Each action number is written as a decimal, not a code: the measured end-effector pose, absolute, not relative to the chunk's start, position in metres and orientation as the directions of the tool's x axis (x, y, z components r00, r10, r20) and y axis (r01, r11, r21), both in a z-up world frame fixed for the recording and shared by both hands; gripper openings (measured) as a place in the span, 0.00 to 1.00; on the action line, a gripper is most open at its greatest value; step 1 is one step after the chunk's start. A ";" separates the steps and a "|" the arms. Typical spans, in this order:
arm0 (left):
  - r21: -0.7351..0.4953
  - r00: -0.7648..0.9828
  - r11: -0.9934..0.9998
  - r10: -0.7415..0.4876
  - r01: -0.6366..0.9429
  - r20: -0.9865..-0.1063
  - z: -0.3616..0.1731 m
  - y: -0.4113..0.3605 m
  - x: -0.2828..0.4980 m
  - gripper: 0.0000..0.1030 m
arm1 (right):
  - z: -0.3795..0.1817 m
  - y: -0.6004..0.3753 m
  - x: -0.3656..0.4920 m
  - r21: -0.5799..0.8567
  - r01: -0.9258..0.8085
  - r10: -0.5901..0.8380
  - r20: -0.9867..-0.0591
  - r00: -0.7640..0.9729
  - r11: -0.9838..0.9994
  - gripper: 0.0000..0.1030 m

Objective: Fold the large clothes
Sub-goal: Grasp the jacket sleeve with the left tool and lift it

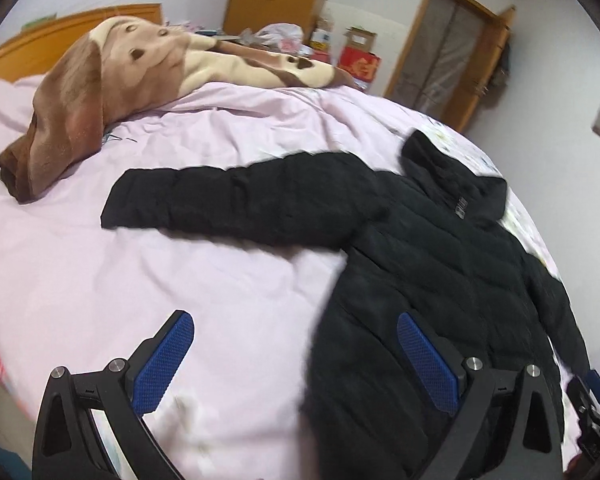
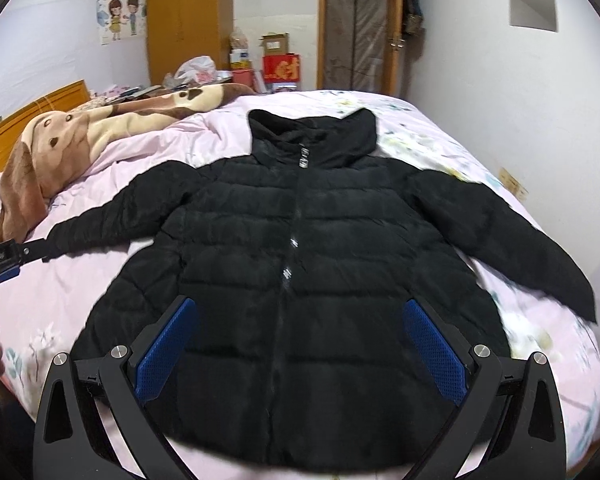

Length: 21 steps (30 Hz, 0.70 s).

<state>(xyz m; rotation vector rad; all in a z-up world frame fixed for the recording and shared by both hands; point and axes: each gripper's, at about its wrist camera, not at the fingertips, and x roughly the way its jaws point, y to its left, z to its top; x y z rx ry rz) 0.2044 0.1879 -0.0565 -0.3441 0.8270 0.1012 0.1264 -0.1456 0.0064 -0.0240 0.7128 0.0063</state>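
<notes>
Both grippers, left (image 1: 294, 344) and right (image 2: 300, 330), hover wide-fingered, empty, above black jacket (image 2: 300, 232).

Both wrist views look down close over the bed (image 1: 100, 264), sharing the black jacket (image 2: 300, 240).

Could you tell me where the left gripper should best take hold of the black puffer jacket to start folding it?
Probably the cuff end of the outstretched sleeve of the black puffer jacket. It lies flat and straight on the pink bedsheet, clear of the brown blanket. The open left gripper could come in from the cuff's open side.
</notes>
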 end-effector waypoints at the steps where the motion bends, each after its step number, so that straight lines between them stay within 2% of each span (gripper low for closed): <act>1: -0.269 0.664 0.930 -0.038 -0.249 -0.747 -0.063 0.201 0.214 1.00 | 0.006 -0.143 0.133 -0.022 -0.021 0.002 -0.652 0.758 1.000 1.00; 10: -0.294 0.605 0.857 0.027 -0.425 -0.796 -0.116 0.287 0.295 1.00 | -0.014 -0.109 0.199 -0.044 -0.125 0.065 -0.665 0.744 0.991 1.00; 19: -0.279 0.497 0.767 0.059 -0.578 -0.866 -0.171 0.323 0.358 1.00 | -0.039 -0.081 0.234 -0.048 -0.196 0.106 -0.703 0.704 0.979 1.00; 21: -0.271 0.486 0.775 0.053 -0.570 -0.872 -0.179 0.322 0.370 0.99 | -0.043 -0.078 0.239 -0.046 -0.205 0.113 -0.708 0.697 0.978 1.00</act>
